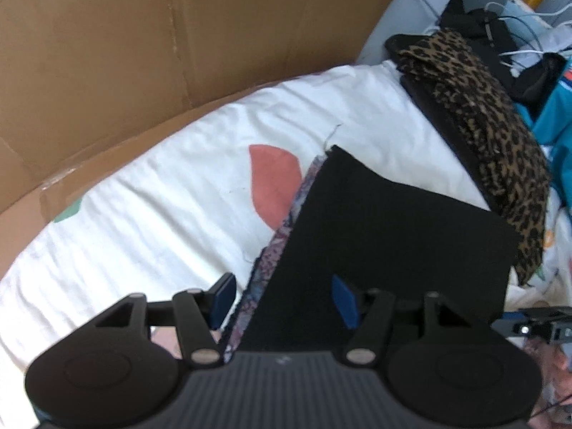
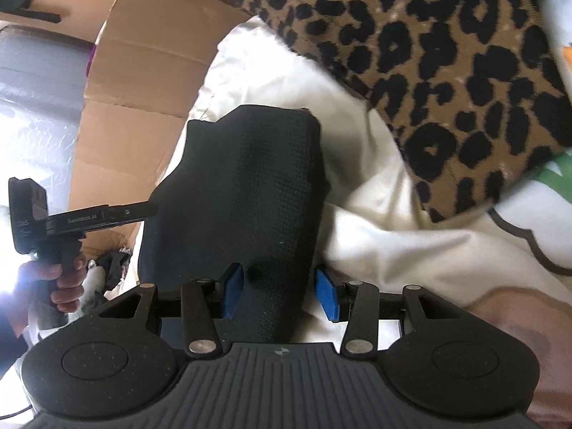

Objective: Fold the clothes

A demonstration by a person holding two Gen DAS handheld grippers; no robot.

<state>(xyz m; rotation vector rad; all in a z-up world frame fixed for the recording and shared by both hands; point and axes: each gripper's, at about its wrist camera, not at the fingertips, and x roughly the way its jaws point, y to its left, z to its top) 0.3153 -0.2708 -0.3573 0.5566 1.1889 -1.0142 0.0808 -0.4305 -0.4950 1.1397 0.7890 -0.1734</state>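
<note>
Black cloth (image 1: 386,228) partly folded on the bed (image 1: 150,214), more left to do
Black cloth lies as a flat panel at the middle of the white bed, a patterned edge (image 1: 282,228) showing along its 9 o'clock side. Left gripper (image 1: 282,302) hovers released over that edge, gripping nothing. Right gripper (image 2: 280,293) straddles the near end of the cloth, one pad (image 2: 232,291) touching the fabric, the other (image 2: 327,298) clear of it, so it reads as let go. Leopard cloth (image 1: 489,136) sits folded at 2 o'clock on a dark pile, likely finished. Judging by the uneven edges, the black piece needs another fold or squaring; a cardboard box (image 1: 178,35) stands at 11 o'clock
</note>
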